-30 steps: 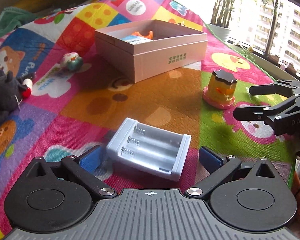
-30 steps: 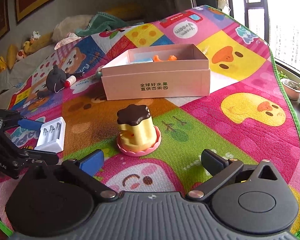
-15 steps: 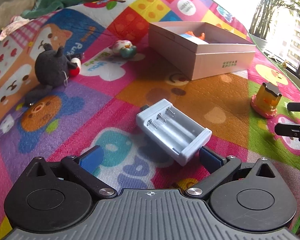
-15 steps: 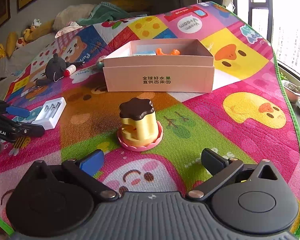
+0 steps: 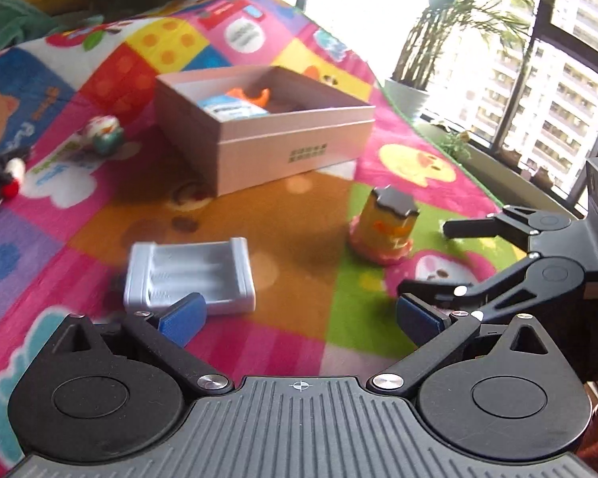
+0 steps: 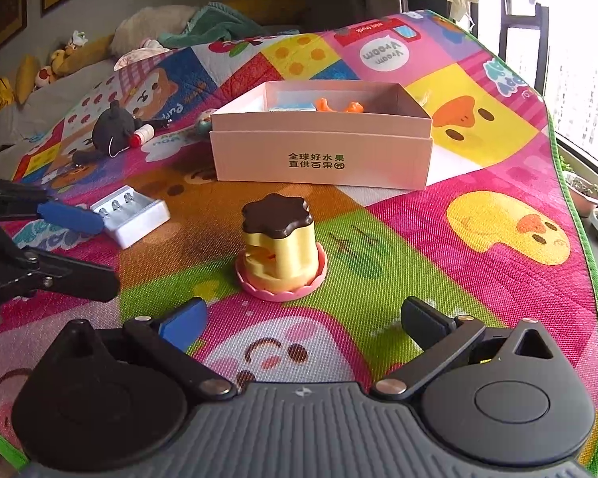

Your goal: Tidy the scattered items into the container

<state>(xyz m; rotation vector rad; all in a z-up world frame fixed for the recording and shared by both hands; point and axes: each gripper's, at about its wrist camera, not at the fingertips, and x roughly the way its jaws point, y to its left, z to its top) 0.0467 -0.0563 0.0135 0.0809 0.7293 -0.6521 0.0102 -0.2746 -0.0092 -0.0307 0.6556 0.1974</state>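
— How far along are you with the tidying?

— Not very far, I'd judge. The shallow pale-pink cardboard box (image 6: 323, 155) sits open on the bright patchwork play mat (image 6: 478, 279), and only a couple of things lie inside it: an orange plastic toy (image 6: 339, 105) and a small light-blue and white packet (image 5: 229, 106) beside it.

— And what is left out?

— Four things that I can see. The white plastic battery charger with three empty slots (image 5: 191, 275) lies flat on the mat just ahead of my left gripper (image 5: 299, 318). The yellow pudding-shaped toy with a dark brown scalloped top and pink frilled base (image 6: 280, 247) stands upright in front of my right gripper (image 6: 303, 318), between it and the box. Farther off, a dark grey plush animal (image 6: 113, 129) lies on the mat, well apart from the box, and a small round white and green toy (image 5: 101, 133) sits near the box's left side.

— Are you holding anything?

— No. Both pairs of fingers are spread wide and empty. On the left, the blue pad of one finger (image 5: 183, 314) overlaps the charger's near edge in my view, though I cannot tell whether it touches; the charger is off to the left of the gap rather than centred in it.

— So what comes next?

— Probably the charger for the left and the pudding toy for the right, then the two far toys.
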